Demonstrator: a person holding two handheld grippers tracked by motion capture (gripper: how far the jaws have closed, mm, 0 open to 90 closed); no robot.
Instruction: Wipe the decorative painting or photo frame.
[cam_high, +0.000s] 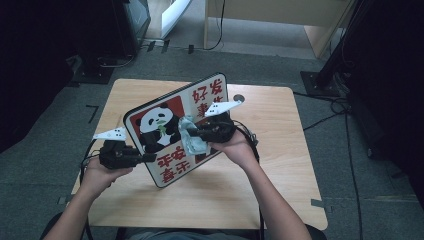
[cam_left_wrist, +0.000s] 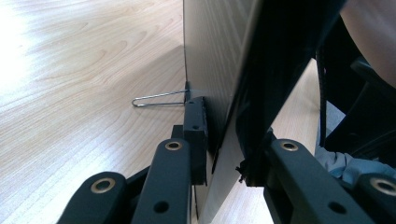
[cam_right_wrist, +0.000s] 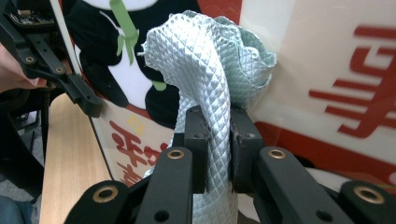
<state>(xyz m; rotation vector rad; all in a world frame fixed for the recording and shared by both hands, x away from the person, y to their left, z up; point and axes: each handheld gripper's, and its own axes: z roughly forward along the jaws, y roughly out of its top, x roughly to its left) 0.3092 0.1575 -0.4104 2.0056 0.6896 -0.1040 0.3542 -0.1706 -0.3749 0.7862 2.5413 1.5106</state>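
Note:
A sign board (cam_high: 155, 122) with a panda and red characters stands tilted above the wooden table (cam_high: 280, 165). My left gripper (cam_high: 147, 157) is shut on its lower left edge; in the left gripper view the jaws (cam_left_wrist: 224, 140) clamp the board (cam_left_wrist: 210, 56), seen edge-on. My right gripper (cam_high: 197, 132) is shut on a pale green quilted cloth (cam_high: 192, 140) that rests against the board's face near the panda. In the right gripper view the cloth (cam_right_wrist: 210, 60) bunches up between the pads (cam_right_wrist: 217, 135) in front of the board (cam_right_wrist: 327, 70), and the left gripper (cam_right_wrist: 70, 84) is at upper left.
A thin wire loop (cam_left_wrist: 159, 98) sticks out from the board's back, above the tabletop. A round cable hole (cam_high: 239, 98) lies in the table's far right part. Cables (cam_high: 330, 107) trail over the grey floor to the right, and dark equipment stands at the back left.

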